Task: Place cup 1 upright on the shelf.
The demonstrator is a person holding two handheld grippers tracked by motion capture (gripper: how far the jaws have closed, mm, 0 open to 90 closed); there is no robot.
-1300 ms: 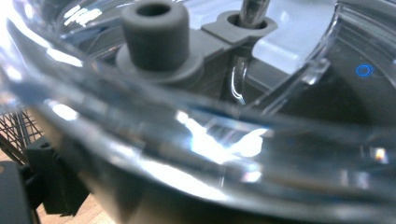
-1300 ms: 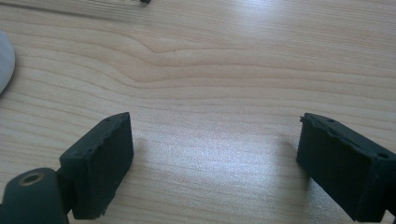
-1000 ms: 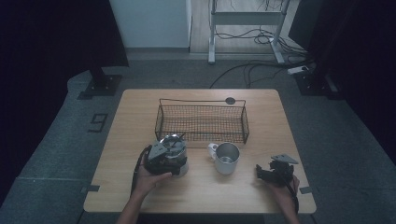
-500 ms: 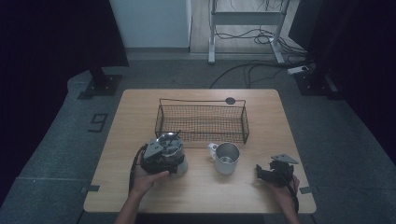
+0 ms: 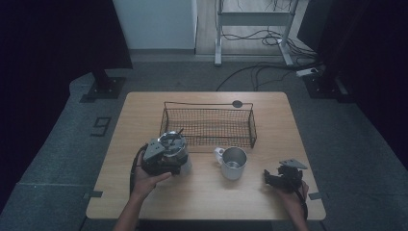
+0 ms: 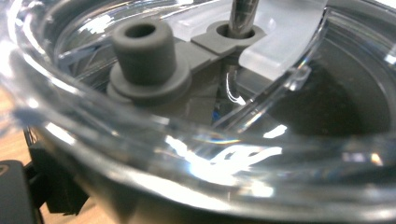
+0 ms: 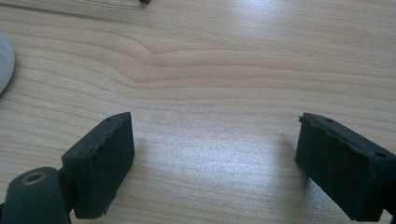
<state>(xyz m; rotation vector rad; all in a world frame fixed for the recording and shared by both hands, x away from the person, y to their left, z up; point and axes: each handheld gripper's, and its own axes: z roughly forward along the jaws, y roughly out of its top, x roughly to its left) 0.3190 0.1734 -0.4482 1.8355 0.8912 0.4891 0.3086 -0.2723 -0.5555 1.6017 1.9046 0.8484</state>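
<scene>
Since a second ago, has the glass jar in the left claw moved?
Yes. The glass jar in the left claw has shifted slightly toward the wire basket and now overlaps its near corner.

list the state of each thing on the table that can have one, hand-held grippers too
clear lidded cup: lid on, metal straw through it, gripped at the rim
left hand-held gripper: shut on the clear lidded cup
right hand-held gripper: jaws apart, nothing between them, over bare table
metal mug: upright, apart from both grippers
wire basket: upright, looks empty
</scene>
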